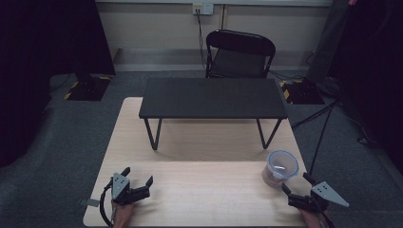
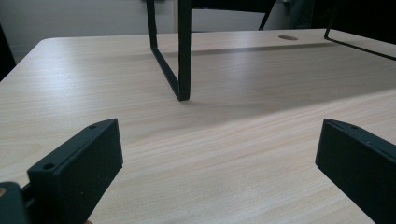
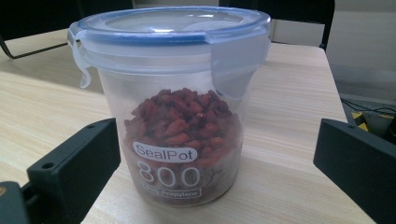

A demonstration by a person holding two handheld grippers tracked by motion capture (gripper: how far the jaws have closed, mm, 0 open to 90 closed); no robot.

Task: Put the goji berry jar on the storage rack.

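Note:
A clear plastic jar (image 1: 280,168) with a blue-rimmed clip lid stands on the wooden table (image 1: 199,190) at the near right. In the right gripper view the jar (image 3: 180,107) is about half full of red dried berries and stands upright just ahead of the jaws. My right gripper (image 1: 294,186) is open right behind the jar, not touching it; in its own view the right gripper (image 3: 215,172) has a jaw on either side of the jar's base. My left gripper (image 1: 138,176) rests open at the near left with nothing between its jaws, and in its own view the left gripper (image 2: 219,168) frames bare wood.
A low black shelf (image 1: 213,98) on thin metal legs (image 2: 180,56) stands across the far half of the table. Behind the table is a black chair (image 1: 240,53). Cables run over the grey floor at the right.

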